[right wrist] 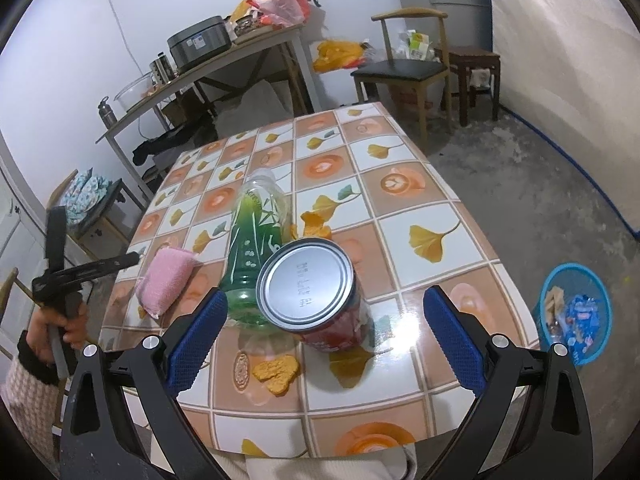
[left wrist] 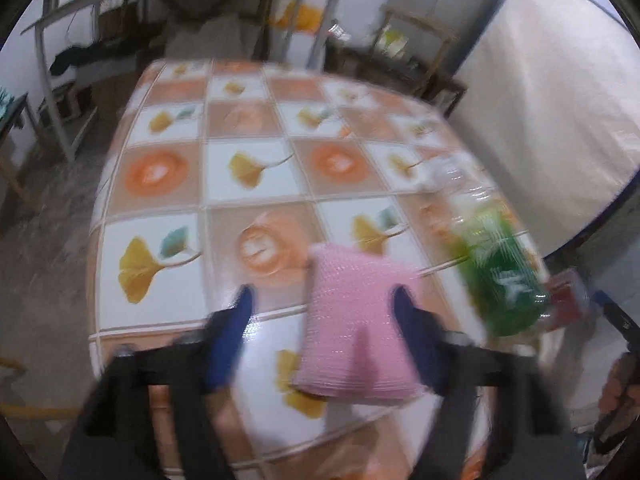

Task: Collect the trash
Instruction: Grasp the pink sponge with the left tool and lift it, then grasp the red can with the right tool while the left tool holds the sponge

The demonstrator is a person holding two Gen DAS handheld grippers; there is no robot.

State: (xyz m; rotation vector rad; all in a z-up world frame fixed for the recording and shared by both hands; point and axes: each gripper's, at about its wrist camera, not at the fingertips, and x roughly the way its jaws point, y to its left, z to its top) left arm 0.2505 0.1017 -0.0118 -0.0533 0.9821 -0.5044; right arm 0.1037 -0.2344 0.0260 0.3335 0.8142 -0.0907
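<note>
The counter (right wrist: pixel 420 208), tiled in orange and white, carries every item of the task. A blue waste basket (right wrist: pixel 576 316) stands on the floor beyond the right fingers' outer side, well apart from the counter's things. A green plastic bottle (right wrist: pixel 252 252) lies on its side ahead of the right fingers (right wrist: pixel 324 340), its long axis running away from them and its neck pointing to the far end. A red tin can (right wrist: pixel 316 300) lies tipped just ahead of the same fingers, its silver end facing them and its side touching the bottle's base. The right hand is judged nearer to both. These fingers stand wide apart, holding and touching nothing; can and bottle base sit within the gap's line, just beyond the tips. A pink sponge (left wrist: pixel 352 320) lies flat before the left fingers (left wrist: pixel 320 308), partly inside their spread and nearer the right-hand pad; contact cannot be told through the blur. These fingers are also spread, gripping nothing. An orange crumb (right wrist: pixel 276 372) rests close to the right fingers' left pad.
</note>
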